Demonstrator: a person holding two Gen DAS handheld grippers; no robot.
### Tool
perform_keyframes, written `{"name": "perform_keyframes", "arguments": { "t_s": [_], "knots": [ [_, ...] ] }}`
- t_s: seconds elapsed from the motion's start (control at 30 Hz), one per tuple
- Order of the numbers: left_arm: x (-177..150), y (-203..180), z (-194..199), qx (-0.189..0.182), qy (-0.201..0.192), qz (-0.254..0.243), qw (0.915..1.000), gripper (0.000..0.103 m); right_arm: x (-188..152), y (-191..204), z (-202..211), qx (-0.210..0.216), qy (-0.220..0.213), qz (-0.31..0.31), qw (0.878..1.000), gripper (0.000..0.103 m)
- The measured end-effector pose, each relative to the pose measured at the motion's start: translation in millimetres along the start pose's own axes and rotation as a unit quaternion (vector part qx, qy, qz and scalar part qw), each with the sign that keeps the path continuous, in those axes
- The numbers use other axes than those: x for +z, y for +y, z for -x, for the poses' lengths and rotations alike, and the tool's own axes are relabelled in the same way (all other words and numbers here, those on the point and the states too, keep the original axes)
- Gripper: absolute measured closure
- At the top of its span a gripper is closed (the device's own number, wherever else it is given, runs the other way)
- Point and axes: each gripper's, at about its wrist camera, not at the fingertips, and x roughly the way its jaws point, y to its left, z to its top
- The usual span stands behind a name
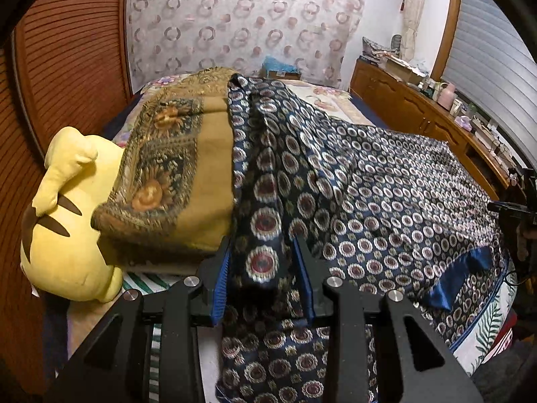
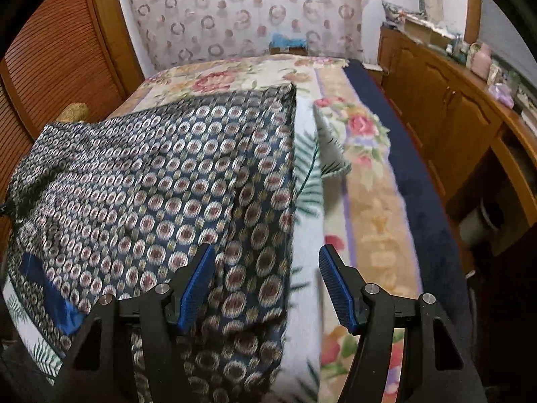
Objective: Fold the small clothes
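Observation:
A navy cloth (image 1: 386,184) printed with small round medallions lies spread over the bed. It has a plain blue band (image 1: 459,275) near its front edge. My left gripper (image 1: 263,245) is shut on a bunched fold of this cloth, which rises in a ridge from between the blue pads. In the right wrist view the same cloth (image 2: 151,184) covers the left half of the bed. My right gripper (image 2: 266,248) stands open over its right edge. The left pad (image 2: 196,288) is above the cloth and the right pad (image 2: 335,292) is above the white leaf-print sheet (image 2: 308,181).
A yellow plush toy (image 1: 67,218) and a folded brown flowered cloth (image 1: 188,168) lie left of the navy cloth. A flowered blanket (image 2: 369,201) covers the bed's right side. A wooden cabinet (image 2: 453,117) with clutter on top runs along the right. A louvred wooden door (image 1: 67,67) stands at the left.

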Motion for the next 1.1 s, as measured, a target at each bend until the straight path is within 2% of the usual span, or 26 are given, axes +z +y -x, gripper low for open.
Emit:
{"name": "perform_keyframes", "arguments": {
  "t_s": [0.07,0.1,0.13,0.2,0.23,0.43,0.57,0.67,0.87,0.9,0.97,1.0,1.03,1.07,1.1],
  "knots": [
    [-3.2,-3.9,-0.6,0.0,-0.006,-0.008,0.9999,0.069,-4.4,1.7,-0.7,0.002,0.006,0.003,1.0,0.051],
    [-3.7,-4.7,-1.3,0.001,-0.005,-0.011,0.9999,0.086,-6.6,3.8,-0.1,0.005,0.005,0.007,1.0,0.067],
    [-3.8,-5.6,-2.2,0.0,-0.003,-0.011,0.9999,0.097,-8.6,6.6,1.4,0.007,0.002,0.013,1.0,0.084],
    [-3.5,-4.1,0.6,-0.005,-0.007,-0.008,0.9999,0.1,-9.9,8.6,7.8,0.01,-0.009,0.025,1.0,0.097],
    [-3.1,-4.5,4.1,-0.006,-0.012,-0.007,0.9999,0.101,-9.5,9.2,13.3,0.015,-0.015,0.029,0.999,0.101],
    [-7.7,-7.8,34.0,-0.021,-0.034,-0.004,0.9992,0.101,-10.4,11.7,58.2,0.024,-0.071,0.041,0.996,0.102],
    [-18.1,-1.3,45.1,-0.035,-0.029,0.012,0.9989,0.101,-20.8,9.6,82.0,0.014,-0.081,0.047,0.995,0.102],
    [-33.8,-0.3,44.8,-0.028,-0.013,0.014,0.9994,0.101,-31.2,0.3,95.8,0.014,-0.084,0.03,0.996,0.102],
    [-58.3,5.4,40.2,-0.013,0.005,0.023,0.9997,0.101,-61.0,18.0,89.5,-0.002,-0.06,0.049,0.997,0.102],
    [-59.8,6.4,42.4,-0.013,0.002,0.026,0.9996,0.1,-64.0,19.6,89.7,-0.005,-0.059,0.048,0.997,0.097],
    [-61.4,8.1,47.6,-0.015,-0.006,0.028,0.9995,0.091,-57.5,23.5,94.3,-0.001,-0.063,0.045,0.997,0.089],
    [-61.6,8.1,50.4,-0.009,-0.012,0.025,0.9996,0.082,-56.3,25.7,96.4,0.0,-0.066,0.047,0.997,0.077],
    [-62.0,7.8,52.7,-0.003,-0.018,0.021,0.9996,0.075,-57.3,27.4,99.0,-0.002,-0.071,0.05,0.996,0.057],
    [-62.0,7.2,54.6,-0.001,-0.024,0.02,0.9995,0.073,-55.7,29.1,100.6,-0.005,-0.077,0.052,0.996,0.048],
    [-61.8,7.7,55.6,-0.003,-0.026,0.02,0.9995,0.064,-54.7,33.1,103.3,-0.004,-0.086,0.055,0.995,0.041]
  ]
}}
